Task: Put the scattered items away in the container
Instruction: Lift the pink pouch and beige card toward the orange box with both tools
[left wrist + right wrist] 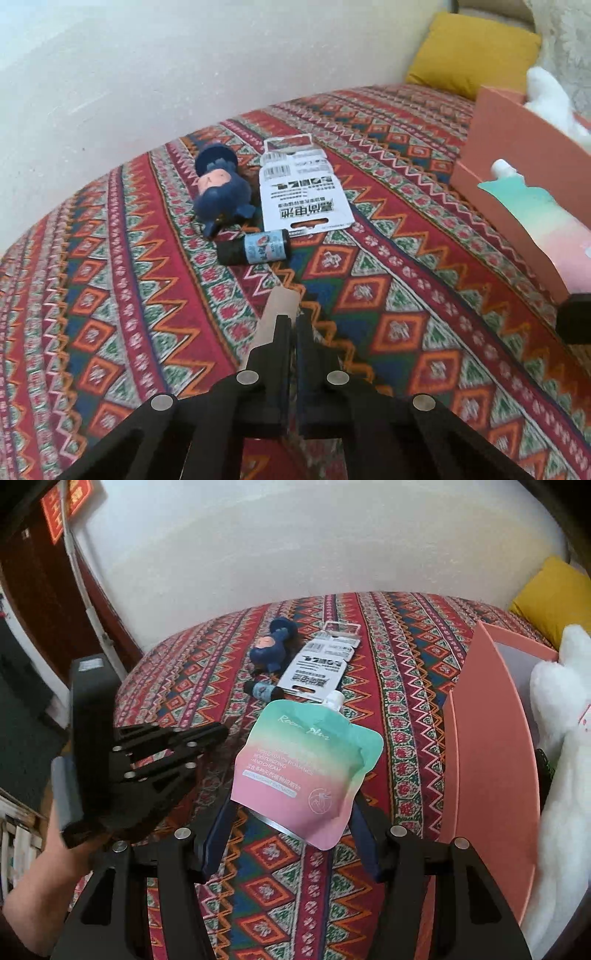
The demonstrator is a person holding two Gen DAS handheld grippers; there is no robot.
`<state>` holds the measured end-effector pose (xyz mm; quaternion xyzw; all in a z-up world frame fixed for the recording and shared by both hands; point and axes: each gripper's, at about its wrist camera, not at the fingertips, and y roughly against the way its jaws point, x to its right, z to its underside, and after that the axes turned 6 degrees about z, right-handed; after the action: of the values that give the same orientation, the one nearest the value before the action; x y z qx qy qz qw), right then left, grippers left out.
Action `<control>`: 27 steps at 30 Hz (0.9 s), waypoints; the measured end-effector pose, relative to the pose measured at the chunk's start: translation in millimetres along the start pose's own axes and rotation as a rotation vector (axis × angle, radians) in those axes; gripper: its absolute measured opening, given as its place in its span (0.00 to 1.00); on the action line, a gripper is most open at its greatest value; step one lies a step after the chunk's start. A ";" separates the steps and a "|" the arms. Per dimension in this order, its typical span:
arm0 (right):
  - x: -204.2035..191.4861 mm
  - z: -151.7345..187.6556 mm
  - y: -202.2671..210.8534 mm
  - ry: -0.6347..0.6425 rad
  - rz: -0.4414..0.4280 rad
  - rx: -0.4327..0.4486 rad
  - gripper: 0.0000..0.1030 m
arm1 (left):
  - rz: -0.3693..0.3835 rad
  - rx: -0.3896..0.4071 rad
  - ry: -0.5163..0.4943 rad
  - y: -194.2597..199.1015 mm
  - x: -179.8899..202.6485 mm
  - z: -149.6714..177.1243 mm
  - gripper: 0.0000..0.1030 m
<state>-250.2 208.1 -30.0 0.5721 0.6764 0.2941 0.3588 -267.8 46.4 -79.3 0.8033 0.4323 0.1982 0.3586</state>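
Right now the right tongs [291, 830] grip a mint-to-pink gradient hand cream pouch [308, 771] w/ white spout; left tongs [291, 325] fully closed, holding nothing, above patterned bed [406, 295].

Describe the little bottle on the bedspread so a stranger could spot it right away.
On the red patterned bedspread, find the white battery card left of the pink box. At the card's near end lies the small dark bottle, on its side, the only item with a blue label.

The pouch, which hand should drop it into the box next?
Right: the right gripper already holds the pouch beside the pink box; the left gripper is shut and empty.
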 end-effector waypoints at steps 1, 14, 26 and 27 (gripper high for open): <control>-2.4 2.3 4.2 0.002 -0.004 0.003 0.60 | -0.001 -0.003 -0.001 3.2 -1.4 0.3 0.00; 2.0 10.7 67.2 -0.003 -0.048 0.104 0.60 | -0.020 -0.034 -0.067 68.3 34.3 5.7 0.08; 29.0 15.8 83.7 -0.043 -0.107 0.103 0.60 | -0.019 -0.215 -0.136 -60.6 15.4 16.7 0.76; 32.0 14.4 82.2 -0.047 -0.110 0.100 0.60 | 0.021 -0.206 -0.081 -63.8 7.5 14.9 0.54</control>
<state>-194.9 253.6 23.5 0.5579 0.7121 0.2263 0.3612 -289.5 70.2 -136.9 0.7740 0.3864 0.2128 0.4541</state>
